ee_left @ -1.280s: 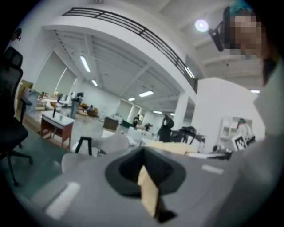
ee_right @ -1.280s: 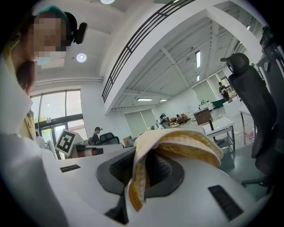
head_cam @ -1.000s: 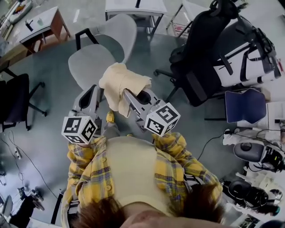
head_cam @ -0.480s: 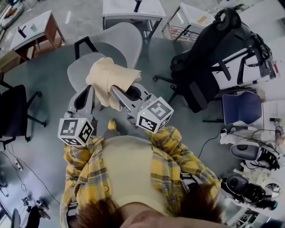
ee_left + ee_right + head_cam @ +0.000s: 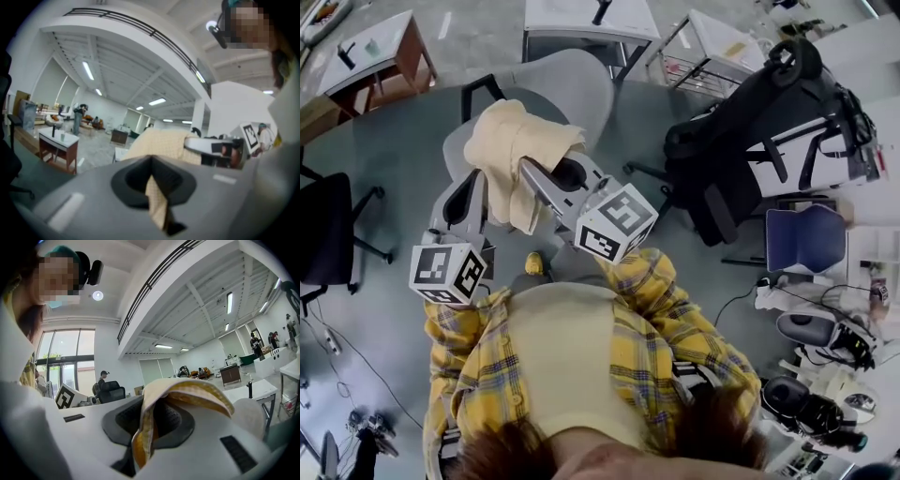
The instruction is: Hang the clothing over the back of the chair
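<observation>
At the top middle of the head view, the cream clothing (image 5: 511, 150) is held bunched, pinched tight by the left gripper (image 5: 485, 178) and the right gripper (image 5: 528, 169), and the chair back (image 5: 572, 89) is seen just past it, up and right.

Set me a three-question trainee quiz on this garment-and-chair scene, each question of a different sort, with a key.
1. True or false: only the right tongs grip the cream garment.
2. The chair just beyond the garment is: A black, B light grey, C blue.
3. Does the garment hang over that chair's back yet?
Key: 1 false, the left tongs pinch it too; 2 B; 3 no, both tongs hold it in the air.
</observation>
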A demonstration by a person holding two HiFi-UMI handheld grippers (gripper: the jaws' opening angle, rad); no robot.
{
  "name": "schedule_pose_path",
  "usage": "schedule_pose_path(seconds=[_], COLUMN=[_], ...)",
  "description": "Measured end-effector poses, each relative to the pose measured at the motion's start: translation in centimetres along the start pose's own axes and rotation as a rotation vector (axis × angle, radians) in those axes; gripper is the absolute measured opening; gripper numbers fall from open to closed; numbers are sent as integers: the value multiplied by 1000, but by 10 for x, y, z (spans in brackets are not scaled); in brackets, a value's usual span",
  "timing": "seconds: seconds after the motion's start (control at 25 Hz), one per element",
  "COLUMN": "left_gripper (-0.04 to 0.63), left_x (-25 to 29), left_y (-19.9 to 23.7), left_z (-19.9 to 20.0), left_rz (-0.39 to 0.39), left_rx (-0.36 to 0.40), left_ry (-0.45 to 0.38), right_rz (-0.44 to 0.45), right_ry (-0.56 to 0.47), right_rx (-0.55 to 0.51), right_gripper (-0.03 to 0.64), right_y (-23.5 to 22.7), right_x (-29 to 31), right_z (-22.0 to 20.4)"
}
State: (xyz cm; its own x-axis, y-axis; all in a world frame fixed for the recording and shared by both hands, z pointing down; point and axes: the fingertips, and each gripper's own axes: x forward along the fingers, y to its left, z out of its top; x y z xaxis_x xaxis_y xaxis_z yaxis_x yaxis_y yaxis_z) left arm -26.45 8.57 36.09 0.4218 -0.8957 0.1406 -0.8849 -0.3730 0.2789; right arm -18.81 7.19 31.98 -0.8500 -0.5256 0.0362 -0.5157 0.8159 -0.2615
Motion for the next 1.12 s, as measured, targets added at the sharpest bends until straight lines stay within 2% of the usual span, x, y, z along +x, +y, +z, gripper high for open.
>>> schedule_pose_path(seconds=[0.36,0.68,1.12], left_gripper=[2,2,2], left_x=[44,123,210], left_y=[8,-2,-18], left_z=[9,12,5], left_rz=[54,71,55], left_rx=[14,19,27], left_ry=[-17,1,50], right_rz=[29,51,-27], right_ry=[-31,-22,-5], right_rx=[-11,-8,-32], right_gripper=[57,57,57], right_y=[-54,-129,-232], right_x=[22,24,16], right_z=[19,32,40])
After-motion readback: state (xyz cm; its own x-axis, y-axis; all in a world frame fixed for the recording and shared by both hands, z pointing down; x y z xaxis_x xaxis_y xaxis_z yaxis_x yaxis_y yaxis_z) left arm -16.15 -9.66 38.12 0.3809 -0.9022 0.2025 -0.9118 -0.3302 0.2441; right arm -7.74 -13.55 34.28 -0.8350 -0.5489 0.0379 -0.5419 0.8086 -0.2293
